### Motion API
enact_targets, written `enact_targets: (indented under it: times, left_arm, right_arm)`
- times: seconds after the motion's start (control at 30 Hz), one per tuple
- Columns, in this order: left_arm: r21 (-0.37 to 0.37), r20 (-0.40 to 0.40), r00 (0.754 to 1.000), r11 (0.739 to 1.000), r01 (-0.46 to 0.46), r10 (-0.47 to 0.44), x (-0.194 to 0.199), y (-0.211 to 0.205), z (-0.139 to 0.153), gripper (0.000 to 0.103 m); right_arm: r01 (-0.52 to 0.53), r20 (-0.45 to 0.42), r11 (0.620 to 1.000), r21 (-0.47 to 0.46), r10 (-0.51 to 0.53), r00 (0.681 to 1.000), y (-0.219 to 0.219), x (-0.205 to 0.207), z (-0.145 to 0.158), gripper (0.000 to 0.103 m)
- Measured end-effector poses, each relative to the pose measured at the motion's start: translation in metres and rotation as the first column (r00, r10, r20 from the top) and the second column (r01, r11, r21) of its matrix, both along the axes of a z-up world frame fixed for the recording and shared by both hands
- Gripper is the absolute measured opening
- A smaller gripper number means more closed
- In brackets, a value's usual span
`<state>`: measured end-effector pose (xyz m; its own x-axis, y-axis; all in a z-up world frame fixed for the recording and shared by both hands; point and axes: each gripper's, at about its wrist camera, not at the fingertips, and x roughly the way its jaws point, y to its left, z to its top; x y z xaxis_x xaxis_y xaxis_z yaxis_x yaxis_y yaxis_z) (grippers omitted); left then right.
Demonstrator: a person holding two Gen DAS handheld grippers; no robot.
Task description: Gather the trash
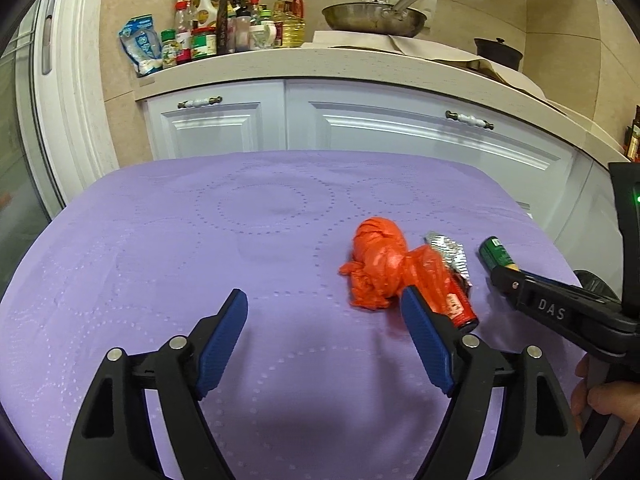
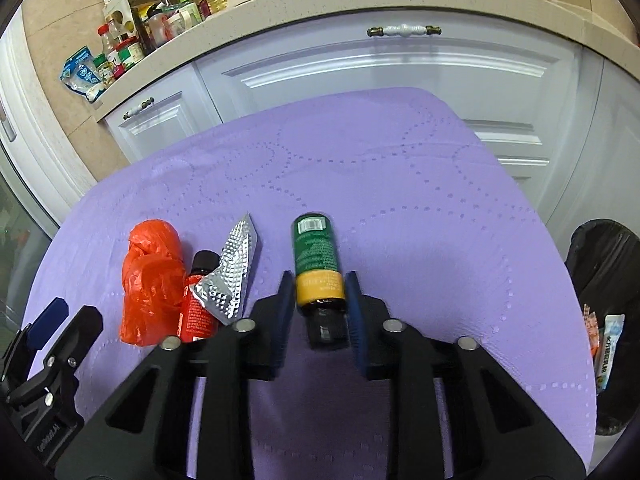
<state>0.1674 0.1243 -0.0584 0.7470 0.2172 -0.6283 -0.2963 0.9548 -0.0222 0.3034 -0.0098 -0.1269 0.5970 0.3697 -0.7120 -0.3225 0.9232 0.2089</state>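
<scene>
On the purple cloth (image 1: pixel 200 240) lie a crumpled orange plastic bag (image 1: pixel 376 264) (image 2: pixel 152 272), a small red bottle (image 1: pixel 460 304) (image 2: pixel 196 316) and a silver foil wrapper (image 1: pixel 452 254) (image 2: pixel 234 272), all bunched together. My left gripper (image 1: pixel 324 296) stands open just left of the orange bag, nothing between its pads; its right finger (image 1: pixel 424 328) is beside the bag. A green bottle (image 2: pixel 316 248) (image 1: pixel 496 254) with a yellow band and black cap lies further right. My right gripper (image 2: pixel 319 280) (image 1: pixel 504 276) is closed on its yellow band.
A black-lined trash bin (image 2: pixel 600 248) with wrappers inside stands off the table's right side. White cabinets (image 1: pixel 360 128) and a counter with spice jars (image 1: pixel 208 36) and a pan (image 1: pixel 372 20) lie beyond the far edge. A person's hand (image 1: pixel 600 400) holds the right gripper.
</scene>
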Motion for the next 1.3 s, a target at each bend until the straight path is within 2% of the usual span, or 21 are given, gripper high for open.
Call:
enact_targets:
  times: [0.3, 0.47, 0.5, 0.57, 0.63, 0.73, 0.83, 0.97, 1.1, 1.17, 1.2, 1.23, 1.27, 1.3]
  left_arm:
    - [0.02, -0.014, 0.999, 0.999, 0.036, -0.036, 0.02, -0.019, 0.001, 0.079]
    - [0.002, -0.029, 0.999, 0.999, 0.046, -0.046, 0.031, -0.021, -0.003, 0.078]
    - [-0.001, -0.032, 0.998, 0.999, 0.046, -0.046, 0.032, -0.02, -0.004, 0.077]
    - [-0.013, -0.039, 0.998, 0.998, 0.056, -0.056, 0.034, -0.02, -0.006, 0.067]
    - [-0.038, -0.043, 0.997, 0.998, 0.059, -0.06, 0.032, -0.018, -0.006, 0.065]
    - [-0.055, -0.004, 0.998, 0.997, 0.061, -0.061, 0.026, -0.017, 0.001, 0.066]
    - [-0.036, 0.02, 0.997, 0.997, 0.071, -0.071, 0.028, -0.023, 0.003, 0.074]
    - [-0.029, -0.013, 0.997, 0.996, 0.079, -0.08, 0.039, -0.024, -0.002, 0.073]
    - [-0.047, -0.036, 0.996, 0.996, 0.078, -0.08, 0.044, -0.019, -0.008, 0.058]
    - [-0.068, -0.047, 0.995, 0.994, 0.081, -0.084, 0.045, -0.016, -0.01, 0.04]
    - [-0.071, -0.052, 0.995, 0.994, 0.08, -0.084, 0.045, -0.015, -0.011, 0.035]
    - [-0.076, -0.056, 0.995, 0.994, 0.081, -0.086, 0.046, -0.014, -0.012, 0.025]
    - [-0.081, -0.061, 0.994, 0.993, 0.083, -0.088, 0.046, -0.013, -0.013, 0.018]
    - [-0.083, -0.064, 0.994, 0.993, 0.084, -0.09, 0.046, -0.013, -0.013, 0.015]
  right_arm:
    - [-0.001, 0.057, 1.0, -0.007, 0.001, 0.998, 0.0, -0.01, 0.008, 0.023]
    - [-0.004, 0.103, 1.0, -0.031, 0.007, 0.995, 0.001, -0.018, 0.014, 0.023]
    - [-0.004, 0.106, 0.999, -0.032, 0.008, 0.994, 0.001, -0.019, 0.014, 0.023]
    - [-0.005, 0.109, 1.0, -0.029, 0.008, 0.994, 0.0, -0.02, 0.014, 0.023]
    - [-0.003, 0.113, 1.0, -0.025, 0.006, 0.994, -0.001, -0.02, 0.015, 0.023]
    - [0.004, 0.124, 1.0, -0.021, -0.002, 0.992, -0.003, -0.021, 0.017, 0.023]
    - [0.01, 0.128, 1.0, -0.013, -0.008, 0.992, -0.005, -0.022, 0.018, 0.023]
    - [0.007, 0.13, 1.0, -0.014, -0.005, 0.991, -0.005, -0.024, 0.018, 0.023]
    - [0.004, 0.129, 1.0, -0.013, -0.003, 0.992, -0.005, -0.025, 0.018, 0.023]
    - [0.004, 0.128, 1.0, -0.011, -0.002, 0.992, -0.005, -0.025, 0.017, 0.023]
    - [0.004, 0.129, 1.0, -0.012, -0.003, 0.992, -0.005, -0.025, 0.018, 0.023]
    - [0.005, 0.131, 1.0, -0.011, -0.003, 0.991, -0.005, -0.026, 0.018, 0.023]
    - [0.005, 0.132, 1.0, -0.01, -0.003, 0.991, -0.006, -0.026, 0.017, 0.023]
    - [0.004, 0.132, 1.0, -0.009, -0.003, 0.991, -0.006, -0.027, 0.017, 0.023]
